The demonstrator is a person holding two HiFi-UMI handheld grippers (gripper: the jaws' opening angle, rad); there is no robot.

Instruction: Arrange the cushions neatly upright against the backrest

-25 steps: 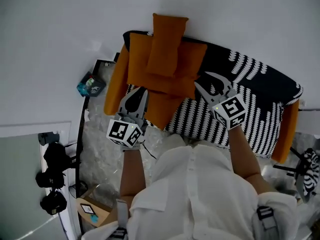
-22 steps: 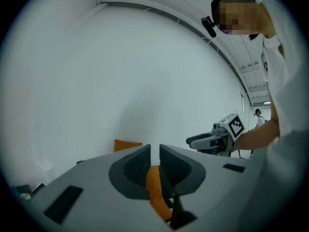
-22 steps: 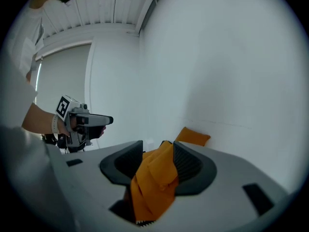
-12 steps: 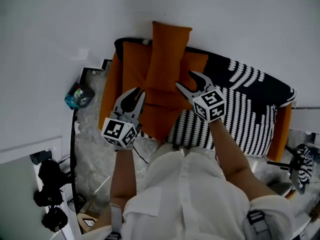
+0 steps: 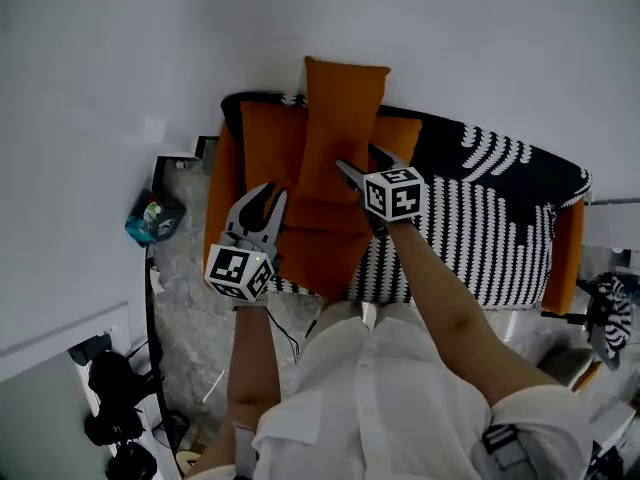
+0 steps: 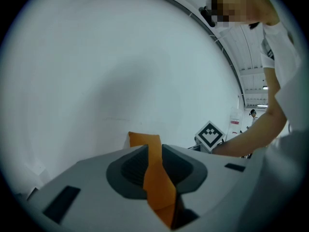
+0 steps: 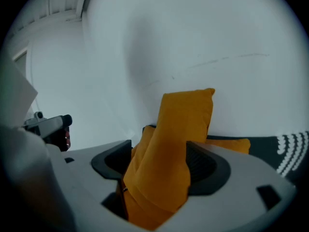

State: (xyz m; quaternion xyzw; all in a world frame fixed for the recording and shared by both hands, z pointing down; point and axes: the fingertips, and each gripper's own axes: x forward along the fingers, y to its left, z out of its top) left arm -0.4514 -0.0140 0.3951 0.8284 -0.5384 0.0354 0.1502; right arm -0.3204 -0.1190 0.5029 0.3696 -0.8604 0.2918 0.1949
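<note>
A tall orange cushion (image 5: pixel 340 108) stands upright against the backrest of a black-and-white patterned sofa (image 5: pixel 480 218). A second orange cushion (image 5: pixel 268 138) leans behind it at the left, and a third (image 5: pixel 325 238) lies on the seat in front. My left gripper (image 5: pixel 265 196) pinches a thin fold of orange cushion fabric (image 6: pixel 157 178) while its jaws are opening. My right gripper (image 5: pixel 358 160) is at the tall cushion's lower right. Its jaws are opening wide, with the cushion's bulk (image 7: pixel 169 153) between them.
Orange armrests (image 5: pixel 222 188) (image 5: pixel 566 258) close both sofa ends. A white wall rises behind the backrest. On the floor to the left are a teal packet (image 5: pixel 150 218) and black camera gear (image 5: pixel 120 428). A striped object (image 5: pixel 610 318) sits at the far right.
My right gripper has moved left and up to the tall cushion and its jaws have spread. The left gripper has stayed by the cushion's lower left edge.
</note>
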